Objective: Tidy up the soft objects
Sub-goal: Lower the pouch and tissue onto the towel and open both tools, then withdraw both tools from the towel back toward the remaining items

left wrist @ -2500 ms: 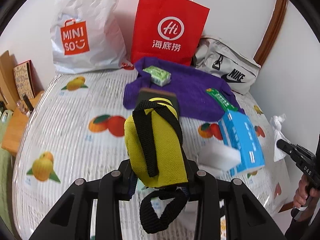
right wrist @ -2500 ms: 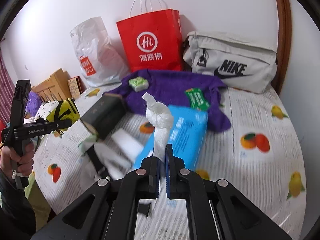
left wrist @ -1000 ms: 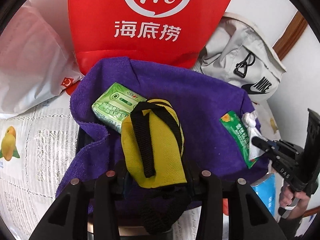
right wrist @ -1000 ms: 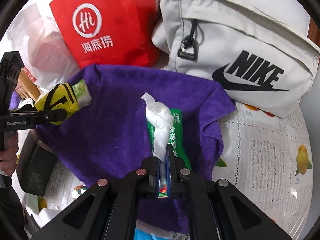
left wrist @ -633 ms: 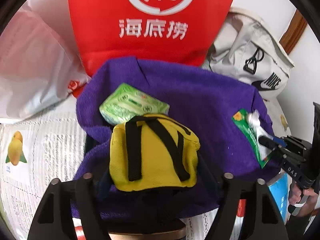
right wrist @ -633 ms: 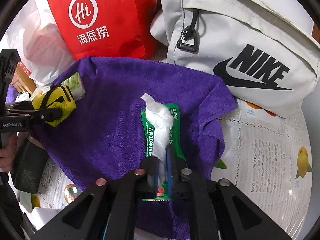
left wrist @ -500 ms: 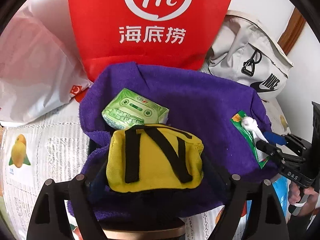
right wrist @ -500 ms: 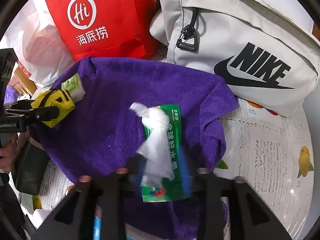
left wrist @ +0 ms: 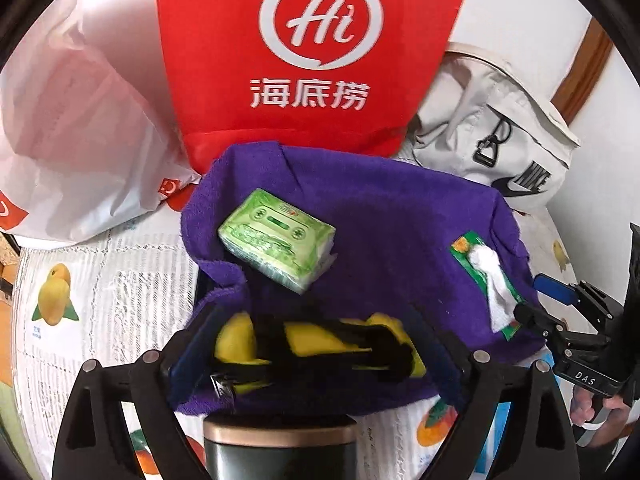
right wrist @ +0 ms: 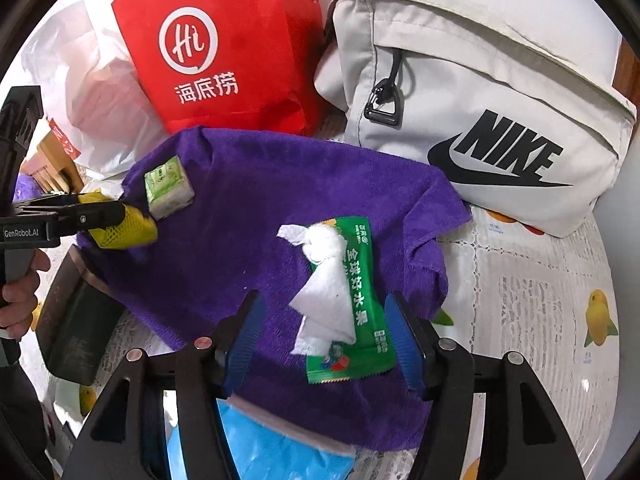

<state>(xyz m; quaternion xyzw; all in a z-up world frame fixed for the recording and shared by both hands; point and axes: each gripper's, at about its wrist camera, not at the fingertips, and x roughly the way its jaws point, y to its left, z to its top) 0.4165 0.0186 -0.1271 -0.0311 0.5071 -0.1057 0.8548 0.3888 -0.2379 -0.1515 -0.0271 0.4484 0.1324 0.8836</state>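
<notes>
A purple towel [left wrist: 392, 220] [right wrist: 248, 216] is spread on the bed. My left gripper [left wrist: 316, 340] is wide open, and the yellow pouch with black straps [left wrist: 320, 344] lies blurred between its fingers on the towel's near edge; it also shows in the right wrist view [right wrist: 120, 224]. A green tissue pack [left wrist: 276, 240] [right wrist: 168, 188] lies just beyond it. My right gripper [right wrist: 324, 340] is wide open around a knotted white tissue [right wrist: 324, 280] [left wrist: 494, 276], which lies on a green snack packet [right wrist: 356, 308] on the towel.
A red paper bag [left wrist: 308, 52] [right wrist: 224, 52], a white plastic bag [left wrist: 76, 128] and a grey Nike bag [right wrist: 472, 108] [left wrist: 504, 148] stand behind the towel. A dark box [left wrist: 280, 452] [right wrist: 72, 328] and a blue tissue pack [right wrist: 272, 448] lie at the near side.
Both grippers opened. The yellow pouch dropped from my left gripper onto the towel, and the white tissue fell from my right gripper onto the green packet.
</notes>
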